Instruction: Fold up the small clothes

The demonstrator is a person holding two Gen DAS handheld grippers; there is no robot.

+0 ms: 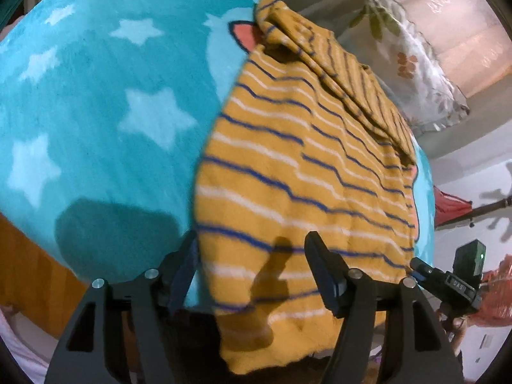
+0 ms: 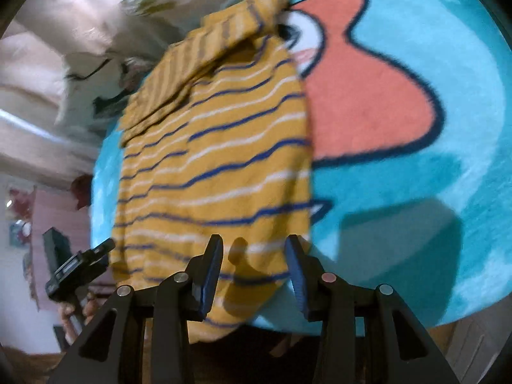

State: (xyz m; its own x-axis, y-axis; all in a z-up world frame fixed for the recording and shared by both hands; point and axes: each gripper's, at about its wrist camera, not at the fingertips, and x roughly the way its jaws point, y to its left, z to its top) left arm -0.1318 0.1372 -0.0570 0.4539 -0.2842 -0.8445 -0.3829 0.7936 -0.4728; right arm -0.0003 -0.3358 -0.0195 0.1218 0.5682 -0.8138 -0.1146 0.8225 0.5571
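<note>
**Inspection: both jaws open over the near hem of the striped garment, no grip taken**

Left wrist view. The left gripper (image 1: 252,262) stood with its jaws roughly half open and nothing clamped. The mustard striped garment (image 1: 300,172) lay spread on a turquoise star blanket (image 1: 96,112), with one sleeve already folded in along its far side. The garment's near hem hung over the blanket's front edge. The left finger sat off the cloth over the blanket; the right finger stood above the fabric. Whether either pad touched the cloth could not be told from the blur. The right gripper (image 1: 419,267) showed at the lower right, at the garment's opposite near corner.

Right wrist view. The right gripper (image 2: 254,256) was likewise about half open, holding nothing, with the garment's near right corner lying between and beneath its fingers. The garment (image 2: 217,160) covered part of an orange cartoon shape (image 2: 368,96) on the blanket. The left gripper (image 2: 107,244) appeared at the lower left, near the other corner. A floral pillow (image 2: 96,73) lay beyond.

Assessment. The step in hand appeared to be taking both hem corners for a fold towards the collar. Each set of jaws should pinch both layers right at the corner, level with the other, to keep the hem straight. The left jaws looked set somewhat off the edge and would likely need shifting onto the cloth.
</note>
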